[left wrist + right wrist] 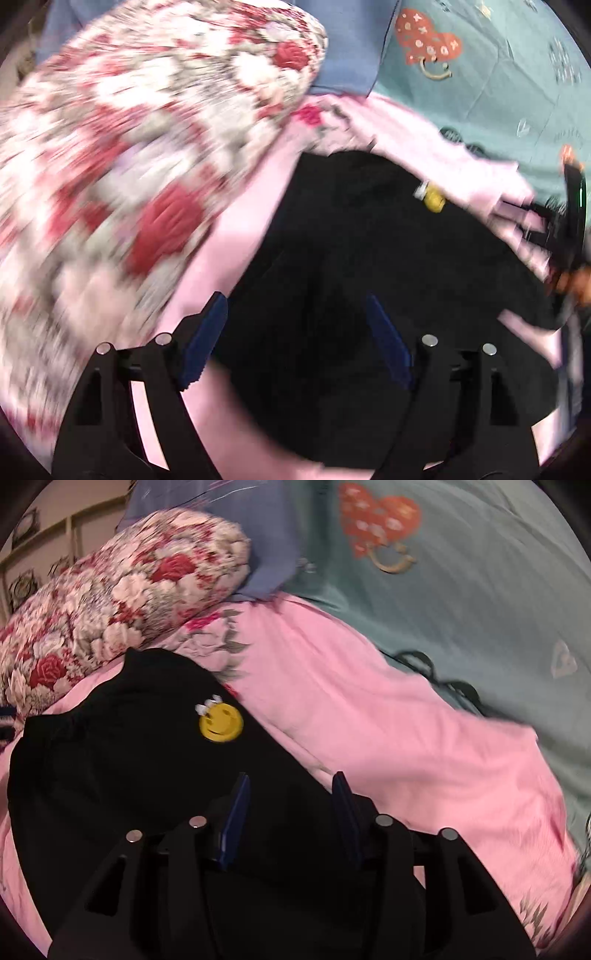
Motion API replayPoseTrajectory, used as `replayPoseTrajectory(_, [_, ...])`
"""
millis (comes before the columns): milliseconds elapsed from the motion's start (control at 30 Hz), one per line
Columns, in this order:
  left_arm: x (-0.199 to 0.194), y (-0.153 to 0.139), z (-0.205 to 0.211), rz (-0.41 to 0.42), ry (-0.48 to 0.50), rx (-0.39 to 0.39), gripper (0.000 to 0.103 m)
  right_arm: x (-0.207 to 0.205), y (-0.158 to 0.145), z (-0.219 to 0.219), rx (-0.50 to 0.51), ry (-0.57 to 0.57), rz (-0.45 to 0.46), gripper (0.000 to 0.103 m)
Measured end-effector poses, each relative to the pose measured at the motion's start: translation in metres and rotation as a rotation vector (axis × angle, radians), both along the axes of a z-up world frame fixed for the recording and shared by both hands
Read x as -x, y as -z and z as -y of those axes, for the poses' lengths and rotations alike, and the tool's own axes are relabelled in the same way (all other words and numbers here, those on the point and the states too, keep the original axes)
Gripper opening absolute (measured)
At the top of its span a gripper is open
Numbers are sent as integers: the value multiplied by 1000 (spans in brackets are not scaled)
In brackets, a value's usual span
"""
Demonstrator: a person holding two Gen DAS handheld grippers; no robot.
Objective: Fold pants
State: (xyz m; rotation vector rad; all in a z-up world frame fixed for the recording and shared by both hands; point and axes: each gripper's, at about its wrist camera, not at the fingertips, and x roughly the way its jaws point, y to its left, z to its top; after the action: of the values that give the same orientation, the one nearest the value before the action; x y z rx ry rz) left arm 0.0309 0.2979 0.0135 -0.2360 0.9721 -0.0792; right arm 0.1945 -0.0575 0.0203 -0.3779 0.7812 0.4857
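Left hand-held gripper open above black pants on pink sheet; floral quilt left.

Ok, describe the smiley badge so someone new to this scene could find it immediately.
Start at the pink sheet spread over the bed; on it lies the black pants. Near their upper edge sits the badge, a small round yellow smiley face, the only bright spot on the dark fabric.

You get even indoor light, heavy motion blur at the left wrist view's left side, and dark fisheye corners.
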Motion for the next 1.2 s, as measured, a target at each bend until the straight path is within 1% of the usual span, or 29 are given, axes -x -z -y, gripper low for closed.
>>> replayPoseTrajectory(33, [-20,-1,1,-12,21,39,79,5,0,-12,10,-27,3,47])
replayPoseTrajectory(100, [-66,2,2,-43,38,88,79,9,1,-23,8,-54,-2,47])
replayPoseTrajectory(167, [-101,9,4,-56,56,80,79,19,4,-17,-28,-58,-34,47])
replayPoseTrajectory(233, [-132,21,2,-65,81,40,80,22,6,-7,-50,-45,-60,47])
replayPoseTrajectory(267, [-144,28,0,-69,74,23,79,25,8,1,-60,-33,-74,47])
replayPoseTrajectory(300, [-154,33,-5,-64,68,32,79,27,9,8,-76,-23,-91,47])
replayPoseTrajectory(367, [-162,35,-4,-33,112,75,81,30,13,27,-117,2,-127,47])
replayPoseTrajectory(400, [-161,33,-1,-1,165,91,84,31,14,34,-139,18,-143,47])
replayPoseTrajectory(433, [-160,32,3,20,199,96,86,30,18,45,-172,38,-173,47])
replayPoseTrajectory(500, [-159,33,14,39,266,81,86,29,24,59,-217,72,-203,47])
replayPoseTrajectory(567, [-161,38,18,41,280,50,86,29,28,66,-243,90,-224,48])
replayPoseTrajectory(633, [-163,43,15,30,282,46,86,30,30,70,-251,99,-231,48])
replayPoseTrajectory(700, [-161,42,13,40,301,58,86,32,30,71,-255,90,-230,48])
replayPoseTrajectory(733, [-162,39,16,47,311,47,86,35,28,71,-258,80,-226,48])
replayPoseTrajectory(767, [-159,34,21,70,325,11,86,36,27,70,-259,71,-224,47])
replayPoseTrajectory(833, [-152,21,34,120,388,-66,86,37,25,69,-255,59,-217,47])
replayPoseTrajectory(867, [-149,13,46,148,439,-143,86,38,23,67,-252,53,-215,47])
replayPoseTrajectory(900, [-149,10,53,153,474,-198,86,38,22,66,-248,47,-212,48])
replayPoseTrajectory(967, [-155,10,68,123,550,-279,86,38,22,64,-240,39,-207,48])
replayPoseTrajectory(1000, [-161,13,73,93,585,-305,86,38,23,63,-235,38,-204,48])
replayPoseTrajectory(1033, [-170,18,75,46,603,-315,86,38,23,62,-234,37,-203,48])
replayPoseTrajectory(1100, [-184,24,74,1,602,-296,86,39,25,62,-242,32,-203,48])
replayPoseTrajectory(1200, [-201,33,69,-67,596,-178,84,39,25,68,-237,26,-193,48])
